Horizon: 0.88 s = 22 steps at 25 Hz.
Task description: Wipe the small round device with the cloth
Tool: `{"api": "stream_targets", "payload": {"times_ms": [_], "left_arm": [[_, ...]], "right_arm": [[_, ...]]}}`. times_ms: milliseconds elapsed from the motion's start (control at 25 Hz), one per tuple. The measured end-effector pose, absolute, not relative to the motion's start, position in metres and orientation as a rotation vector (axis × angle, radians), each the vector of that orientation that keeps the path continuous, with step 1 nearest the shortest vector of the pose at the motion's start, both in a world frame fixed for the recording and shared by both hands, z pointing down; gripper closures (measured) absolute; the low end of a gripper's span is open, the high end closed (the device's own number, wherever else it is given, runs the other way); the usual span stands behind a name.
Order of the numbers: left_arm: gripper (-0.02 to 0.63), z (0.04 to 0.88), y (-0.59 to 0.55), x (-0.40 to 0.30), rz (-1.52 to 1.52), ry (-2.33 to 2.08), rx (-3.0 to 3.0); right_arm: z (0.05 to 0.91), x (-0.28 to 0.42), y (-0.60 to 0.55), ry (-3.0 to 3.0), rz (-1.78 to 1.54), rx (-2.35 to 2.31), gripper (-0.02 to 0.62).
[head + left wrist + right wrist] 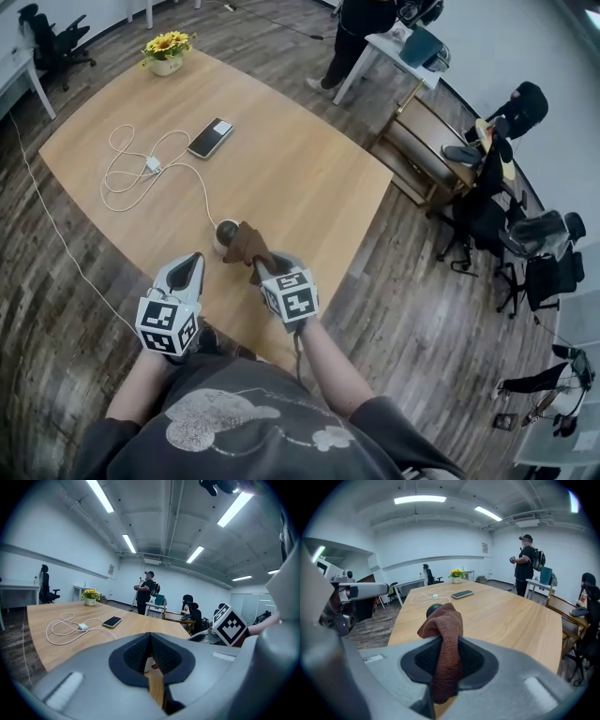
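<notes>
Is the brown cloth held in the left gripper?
No. The brown cloth is pinched between the jaws of the right gripper, while the left gripper has its jaws together on nothing.

The room is lit brightly and evenly from above by long ceiling light strips [99, 495], which are blown out to pure white in both gripper views. Only soft, faint shadows are cast on the wooden table [300, 178], and a pale reflection is carried by the phone [210, 138] screen. Strong fisheye bending is seen in every view, with walls and floorboards curved toward the edges. The corners of the gripper views are darkened to black. The housings of the left gripper [150, 637] and right gripper [447, 644] are blurred close to the lens, while the cloth [445, 620] is rendered fairly sharp.
</notes>
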<state>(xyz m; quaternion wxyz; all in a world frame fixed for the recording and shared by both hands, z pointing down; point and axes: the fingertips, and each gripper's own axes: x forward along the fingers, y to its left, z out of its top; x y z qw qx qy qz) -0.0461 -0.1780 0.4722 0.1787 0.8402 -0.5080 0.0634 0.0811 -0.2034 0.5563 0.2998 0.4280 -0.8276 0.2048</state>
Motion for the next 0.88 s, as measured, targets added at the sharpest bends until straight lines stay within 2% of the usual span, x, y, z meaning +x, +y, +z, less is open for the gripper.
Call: {"api": "stream_targets", "payload": {"times_ms": [240,440,600,880], "left_arm": [[0.588,0.478,-0.179,-0.046,0.181,-1.400,2.377],[0.588,0.479,-0.185,-0.057,0.193,-1.372,2.393],[0.588,0.486,-0.185,-0.063,0.213,-1.325,2.407],[0.588,0.499,-0.186,-0.065,0.243,-1.250,2.418]], "right_arm": [[0.537,0.086,-0.185,-2.231,0.480,1.212,0.522],[0.512,0.044,-0.175,-2.342,0.392,1.129,0.522],[0.526,0.016,-0.181,-2.306,0.381,1.099,0.522],[0.565,0.011,-0.189,-2.191,0.499,1.131,0.522]]}}
